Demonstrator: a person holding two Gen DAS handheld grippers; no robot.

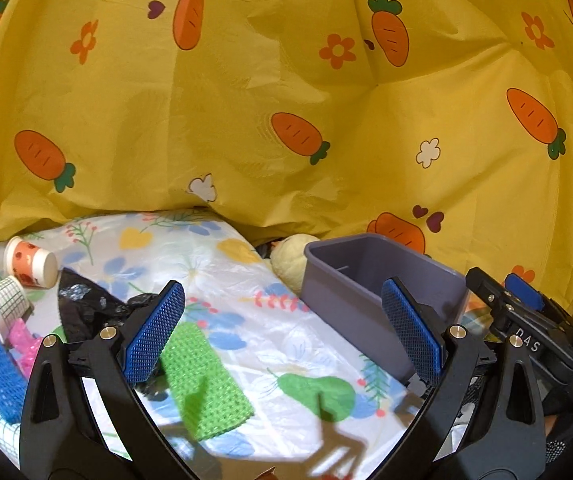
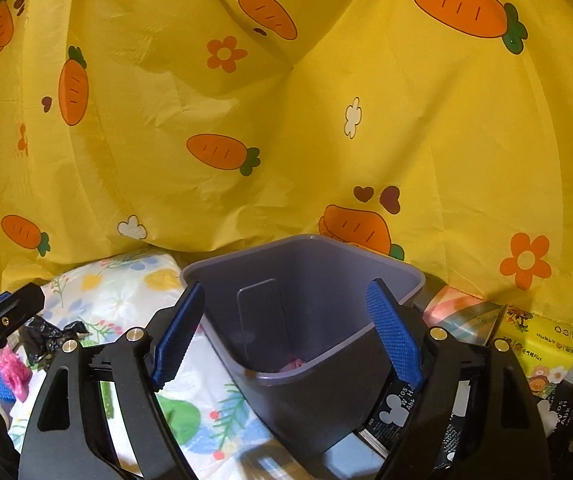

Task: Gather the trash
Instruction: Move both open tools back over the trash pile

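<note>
Both grippers tilt slightly downward toward the yellow carrot-print curtain (image 1: 286,100). The right gripper (image 2: 286,332) hangs above the grey rectangular plastic bin (image 2: 306,280), jaws spread and empty. The left gripper (image 1: 286,332), also released, hovers over the flowered sheet (image 1: 286,340); the green mesh foam sleeve (image 1: 202,380) lies below, long axis pointing away

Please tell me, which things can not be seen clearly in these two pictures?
- Grey bin contents: right wrist view, near wall hides all but a pink scrap.
- Cream soft thing: left wrist view, bin covers its side.
- Black packets: right claw finger covers the print.
</note>
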